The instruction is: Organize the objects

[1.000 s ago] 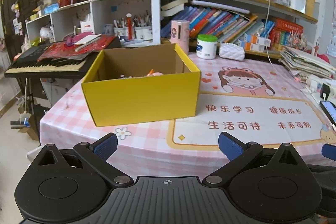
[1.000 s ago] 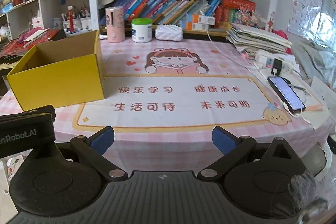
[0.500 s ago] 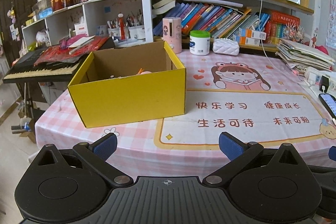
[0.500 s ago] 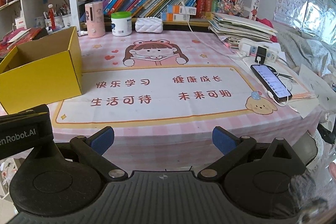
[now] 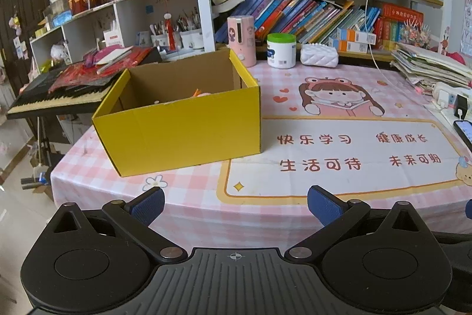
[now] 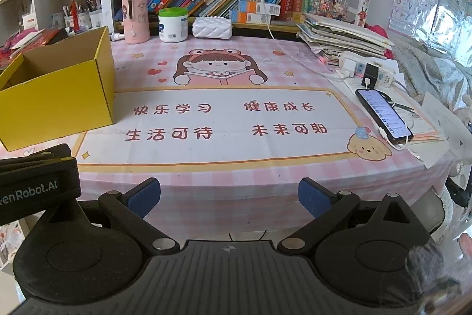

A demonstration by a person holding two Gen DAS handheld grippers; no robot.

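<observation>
Sitting open-topped on pink table (image 5: pixel 191 191): yellow box (image 5: pixel 188 132), brown inside; both grippers' jaws wide, empty.

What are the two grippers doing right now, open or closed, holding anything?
Left gripper: open, holding nothing.
Right gripper: open, holding nothing.

A yellow box (image 5: pixel 183 132) sits on a pink-and-white checked tablecloth (image 5: pixel 188 205) near a green-lidded white jar (image 5: pixel 281 50).

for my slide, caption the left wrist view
Open left hand-held gripper facing a yellow box on a pink table.
</observation>
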